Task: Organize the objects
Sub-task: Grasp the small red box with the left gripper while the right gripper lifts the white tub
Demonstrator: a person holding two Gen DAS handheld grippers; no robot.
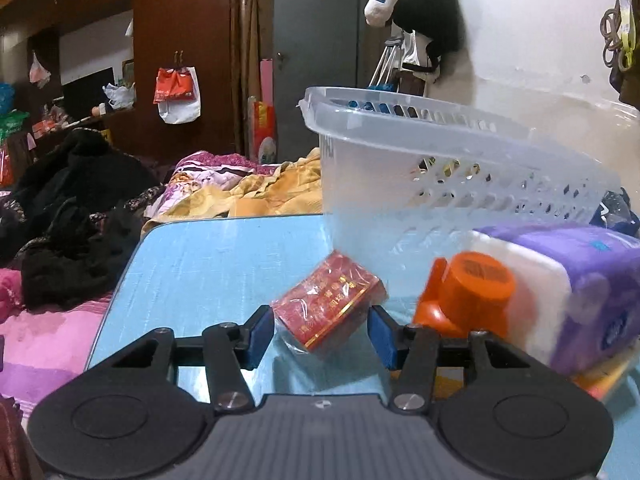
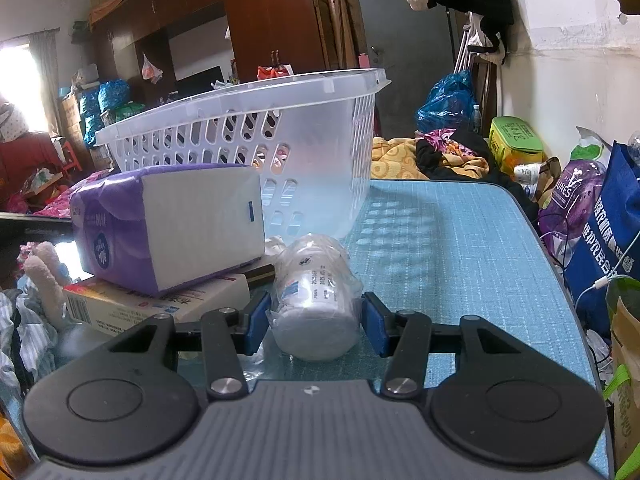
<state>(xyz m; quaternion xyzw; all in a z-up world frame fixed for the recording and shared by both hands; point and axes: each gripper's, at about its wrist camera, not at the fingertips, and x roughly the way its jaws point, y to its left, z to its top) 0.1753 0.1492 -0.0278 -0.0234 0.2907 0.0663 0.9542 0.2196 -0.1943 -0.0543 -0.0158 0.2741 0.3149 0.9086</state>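
My left tool [image 1: 322, 336] is clamped on a red box [image 1: 328, 304] wrapped in clear film; both blue pads [image 1: 260, 338] press its sides, and the box sits tilted between them, over the blue surface [image 1: 200, 264]. Just right of it stands an orange bottle [image 1: 468, 292], its cap facing me, touching a purple-and-white tissue pack [image 1: 572, 288] behind it. The pack lies on something flat and orange that I cannot make out. Beyond them the clear basket [image 1: 440, 168] stands on the surface, tilted in this view, with its slotted wall towards the pack.

My right tool [image 2: 316, 326] is clamped on a white bottle [image 2: 316, 300] in a crinkled clear wrap; the bottle lies on its side on the surface [image 2: 460, 248], base towards me, with a pad [image 2: 256, 326] against each flank. To its left the tissue pack [image 2: 172, 224] rests on a flat white carton [image 2: 160, 304], which lies on the surface close beside the bottle. The basket [image 2: 280, 140] stands just behind the pack and the bottle. Bags are piled off the surface's right edge, bedding and clothes beyond its far edge.
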